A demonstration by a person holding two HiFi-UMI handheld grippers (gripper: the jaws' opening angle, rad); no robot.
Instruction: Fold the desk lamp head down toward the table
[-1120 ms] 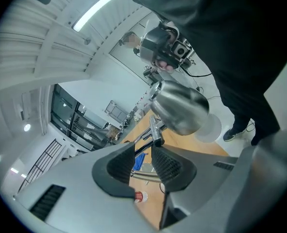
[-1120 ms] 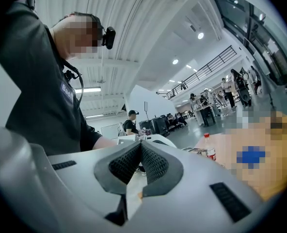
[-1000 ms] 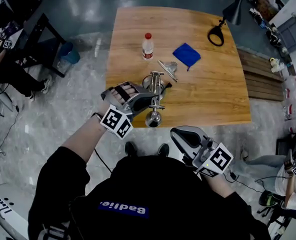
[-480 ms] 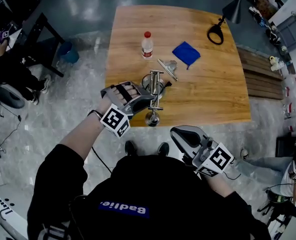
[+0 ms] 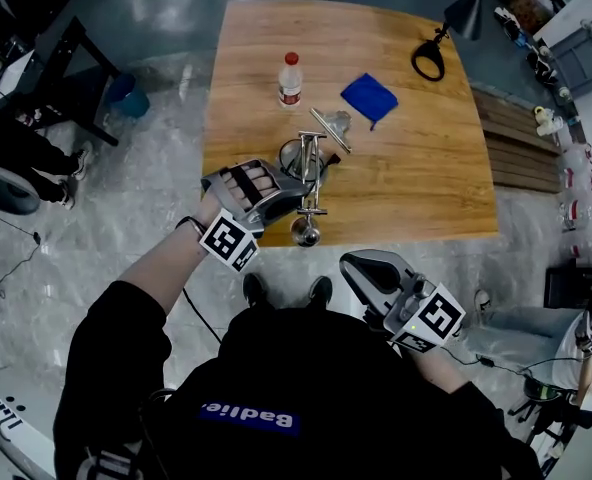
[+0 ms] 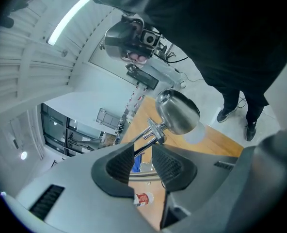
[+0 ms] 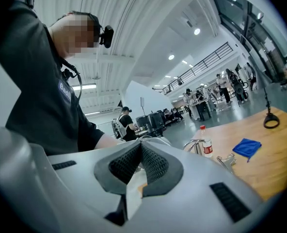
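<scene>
Left gripper (image 6: pixel 143 160) was clamped on the chrome lamp arm (image 6: pixel 142 175). The lamp head (image 5: pixel 304 232) sat over the table's (image 5: pixel 416 188) near edge. I judged the fold begun, not finished. Right gripper (image 7: pixel 140 155) was pinched together, empty, off the table.

Bright, even overhead light w/ floor glare; gripper views fisheye-warped, dark vignetted corners.

The wooden table (image 5: pixel 416 188) carries a bottle (image 5: pixel 290 79), blue cloth (image 5: pixel 369 98) and desk lamp (image 5: pixel 309 171).
</scene>
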